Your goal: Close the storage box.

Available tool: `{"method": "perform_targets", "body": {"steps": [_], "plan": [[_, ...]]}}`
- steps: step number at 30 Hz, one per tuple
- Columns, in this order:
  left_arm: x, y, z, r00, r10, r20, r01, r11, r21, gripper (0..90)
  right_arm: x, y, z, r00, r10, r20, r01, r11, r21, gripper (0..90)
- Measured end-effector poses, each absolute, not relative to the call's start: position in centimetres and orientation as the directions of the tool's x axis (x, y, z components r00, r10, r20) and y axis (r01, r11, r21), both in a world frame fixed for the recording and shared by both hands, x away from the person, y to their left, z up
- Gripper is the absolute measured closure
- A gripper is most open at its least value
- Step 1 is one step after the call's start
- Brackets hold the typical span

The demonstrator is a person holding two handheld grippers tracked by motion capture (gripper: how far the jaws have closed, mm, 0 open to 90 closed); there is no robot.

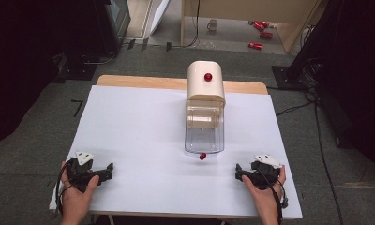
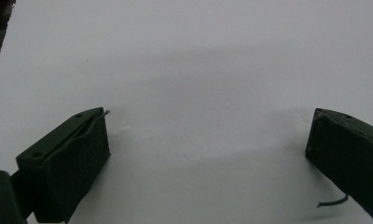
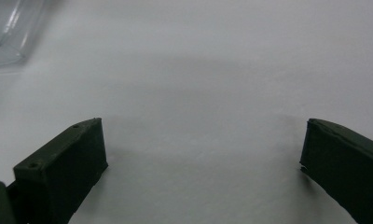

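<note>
Both tongs rest on the white surface [image 1: 138, 131], left tongs [image 1: 106, 169] and right tongs [image 1: 242, 172] spread wide, pinching nothing. The cream bread box [image 1: 205, 105] with its clear lid down sits ahead, between them, untouched; nothing looks begun.

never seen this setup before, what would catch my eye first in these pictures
Most striking is the cream box with a red knob at the far middle of the white table, and the clear drawer pulled out of it toward the person, a small red knob on its front. At the near edge, the left claw and right claw rest on the table, jaws wide apart, holding nothing.
</note>
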State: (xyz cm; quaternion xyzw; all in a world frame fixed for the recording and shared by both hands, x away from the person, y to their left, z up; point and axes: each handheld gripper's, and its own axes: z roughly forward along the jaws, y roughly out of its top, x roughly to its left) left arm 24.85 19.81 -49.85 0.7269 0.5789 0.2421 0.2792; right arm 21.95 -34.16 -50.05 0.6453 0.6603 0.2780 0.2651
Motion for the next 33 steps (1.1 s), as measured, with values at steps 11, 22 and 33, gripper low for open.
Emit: {"method": "perform_targets", "body": {"steps": [11,22,33], "plan": [[24.8,19.8,-49.9,0.212,0.977,0.029,0.706,-0.174,0.686,0.0,21.0,-32.0,-48.4,-0.057,0.998,0.035,0.675,0.012,0.738,7.0],[24.9,19.8,-49.9,0.213,0.977,0.029,0.706,-0.174,0.686,0.0,20.2,-29.1,-46.8,-0.128,0.989,0.073,0.627,0.023,0.779,20.1],[24.9,19.8,-49.9,0.213,0.977,0.029,0.706,-0.174,0.686,0.0,19.9,-26.2,-45.8,-0.211,0.969,0.126,0.599,0.027,0.800,37.3]]}}
